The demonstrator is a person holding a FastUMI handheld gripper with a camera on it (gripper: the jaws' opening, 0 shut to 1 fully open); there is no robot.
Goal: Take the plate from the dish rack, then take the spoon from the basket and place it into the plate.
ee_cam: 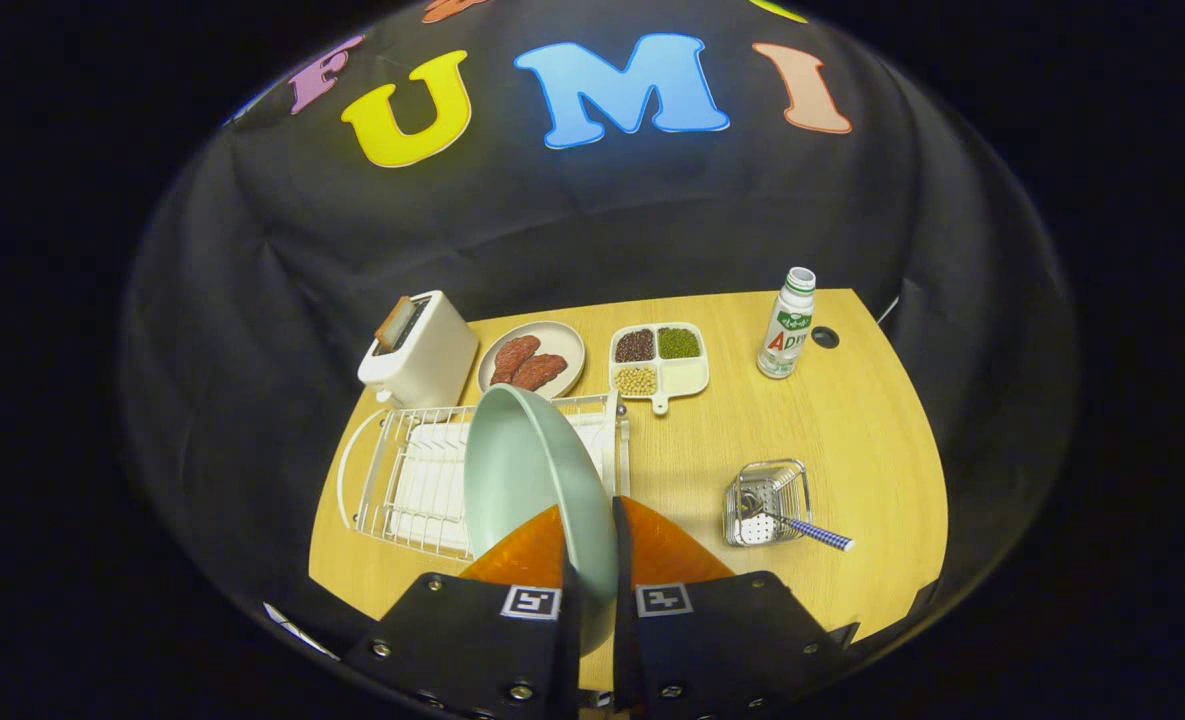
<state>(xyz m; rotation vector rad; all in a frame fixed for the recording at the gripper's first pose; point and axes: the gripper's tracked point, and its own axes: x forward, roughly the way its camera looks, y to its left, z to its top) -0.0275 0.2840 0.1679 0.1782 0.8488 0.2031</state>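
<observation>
In the gripper view, the gripper point(589, 560) is pinching the pale green plate point(532, 480) by its rim, both fingers pressing on it from either side, and the plate is standing on edge, tilted, in front of the white wire dish rack point(402, 480). Whether its far edge is touching the rack wires cannot be told.

My judgement: the step in hand is getting the plate out of the rack and down flat on the wooden table point(852, 450). To do it well, the person should be keeping the grip firm on the rim, clearing the rack wires fully, then laying the plate flat on the bare table to the right of the rack, short of the basket.

Counting, with the rack as landmark: one plate in the fingers; one metal basket point(767, 500) to its right, with one blue-checked spoon point(812, 531) handle sticking out; one toaster point(420, 348) behind it; one dish of meat slices point(532, 360) behind; one four-part tray of beans point(658, 360) behind and right; one bottle point(787, 322) far right.
</observation>
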